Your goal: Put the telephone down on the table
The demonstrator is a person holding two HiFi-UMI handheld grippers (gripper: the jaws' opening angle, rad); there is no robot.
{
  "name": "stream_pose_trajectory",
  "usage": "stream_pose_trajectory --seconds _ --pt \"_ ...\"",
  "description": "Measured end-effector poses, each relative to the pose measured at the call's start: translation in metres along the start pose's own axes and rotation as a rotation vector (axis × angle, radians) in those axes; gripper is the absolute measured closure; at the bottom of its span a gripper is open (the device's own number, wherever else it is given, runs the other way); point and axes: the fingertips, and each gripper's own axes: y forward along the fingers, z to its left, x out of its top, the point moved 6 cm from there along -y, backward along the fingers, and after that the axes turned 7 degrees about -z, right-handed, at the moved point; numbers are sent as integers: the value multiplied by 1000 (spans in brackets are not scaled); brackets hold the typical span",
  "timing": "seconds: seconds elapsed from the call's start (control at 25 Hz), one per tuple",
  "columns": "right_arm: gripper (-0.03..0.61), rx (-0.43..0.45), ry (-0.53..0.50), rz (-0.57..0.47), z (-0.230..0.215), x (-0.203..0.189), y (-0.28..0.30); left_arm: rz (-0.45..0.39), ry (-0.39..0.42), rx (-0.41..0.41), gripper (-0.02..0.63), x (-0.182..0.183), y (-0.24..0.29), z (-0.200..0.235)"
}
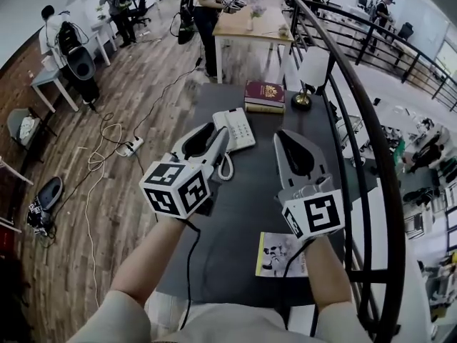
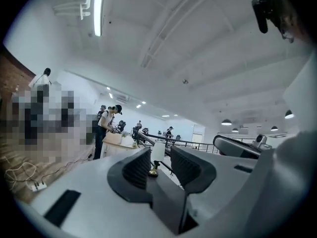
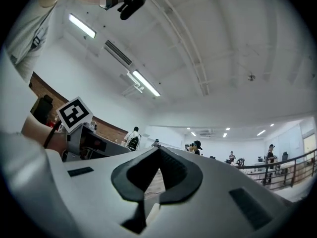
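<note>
Dark table point(image 1: 239, 213) bears telephone point(image 1: 235, 128) (lengthwise, pointing away from the person).

My left gripper point(image 1: 218, 136) covers the near left corner of the telephone point(image 1: 237, 126), so I cannot see that side of it whole. Only a bit of coiled cord point(image 1: 226, 168) shows below. My right gripper point(image 1: 285, 136) and wrist hide the right part of the booklet point(image 1: 271, 254) at the worktop's point(image 1: 235, 220) near edge. The print on the book point(image 1: 265, 91) at the far edge is too small to read, and I cannot name the small brass thing point(image 1: 301, 100) beside it.
</note>
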Motion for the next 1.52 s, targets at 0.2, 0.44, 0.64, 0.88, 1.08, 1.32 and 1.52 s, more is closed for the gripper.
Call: stream_pose_trajectory --seconds 0.2,0.44,0.64,0.88,1.08,1.32,1.52 --pt "577 16 1 -49 35 41 -31 -85 136 -19 500 31 -46 -38" --pt "577 6 53 -39 41 49 -65 -188 286 -38 555 37 -85 -76" --pt "577 -39 61 14 57 34 -91 -151 281 -29 586 13 -108 -86" --pt "577 -17 72 88 89 15 -109 -68 208 13 607 -22 -127 -76" --pt "577 -2 111 137 103 3 -116 -19 215 44 609 -49 -137 -73" --pt "577 9 102 168 112 -1 -121 23 223 58 609 -61 -145 -69" --pt "577 -2 109 172 114 -2 -119 27 243 53 609 -60 -147 -69"
